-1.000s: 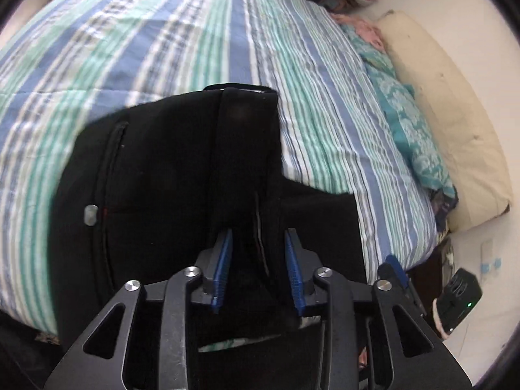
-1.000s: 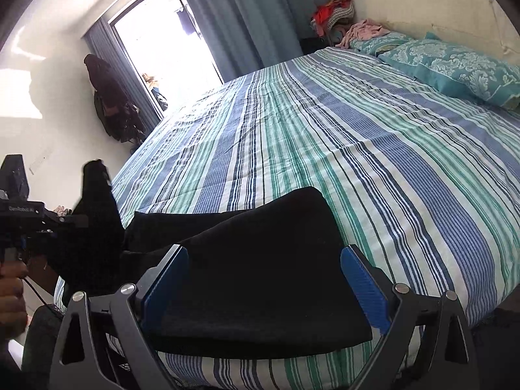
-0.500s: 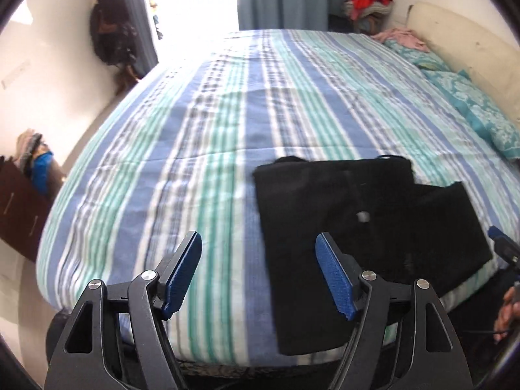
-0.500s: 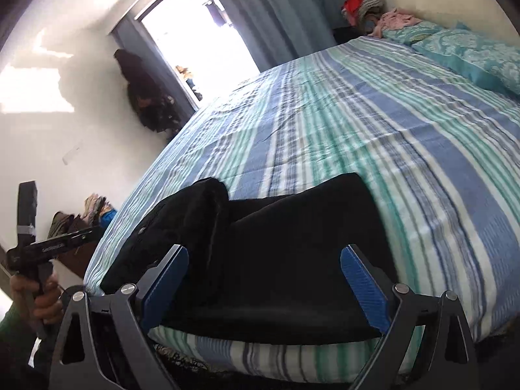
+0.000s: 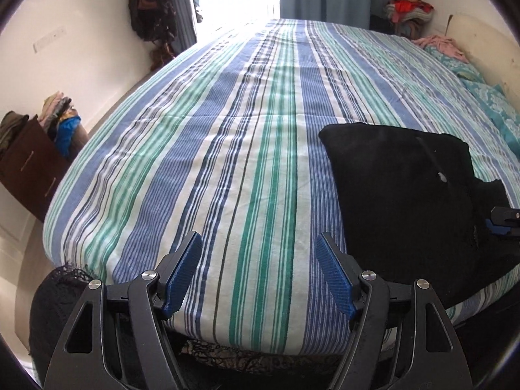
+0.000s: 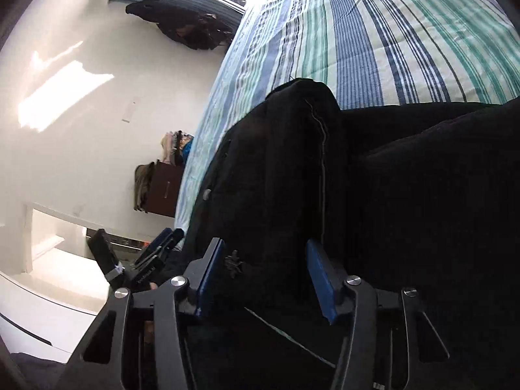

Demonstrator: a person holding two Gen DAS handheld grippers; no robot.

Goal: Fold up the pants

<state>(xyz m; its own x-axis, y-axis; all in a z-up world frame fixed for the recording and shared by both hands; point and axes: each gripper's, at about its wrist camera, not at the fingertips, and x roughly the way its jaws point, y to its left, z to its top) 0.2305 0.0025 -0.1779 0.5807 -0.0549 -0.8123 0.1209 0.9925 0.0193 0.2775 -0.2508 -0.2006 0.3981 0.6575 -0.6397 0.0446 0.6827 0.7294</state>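
The left gripper [image 5: 258, 271] hangs level over the near edge of the bed [image 5: 227, 169], its blue-padded fingers [image 5: 182, 271] spread wide with nothing between them but striped bedspread. From this camera the black pants [image 5: 403, 208] lie folded into a thick, roughly rectangular bundle at about 3 o'clock, resting flat on the bedspread near the bed's near right corner, well apart from the left gripper's fingers. The tip of the right gripper [image 5: 502, 221] shows at the far right edge, at the bundle's side. In the right wrist view the camera is rolled hard onto its side, so the bed runs off toward 1 o'clock and the white wall [image 6: 81, 113] fills the left half; the right gripper [image 6: 263, 276] is tipped over accordingly and pushed close against the pants [image 6: 373, 195]. A thick fold of the black cloth sits between its two blue pads [image 6: 320, 279] and the jaws stand partly closed around it, yet whether they actually pinch the cloth I cannot tell. The left gripper [image 6: 159, 253] appears at about 8 o'clock in this view, low beside the bed. A brown dresser [image 5: 32, 165] piled with clothes stands against the wall at 9 o'clock in the left view.
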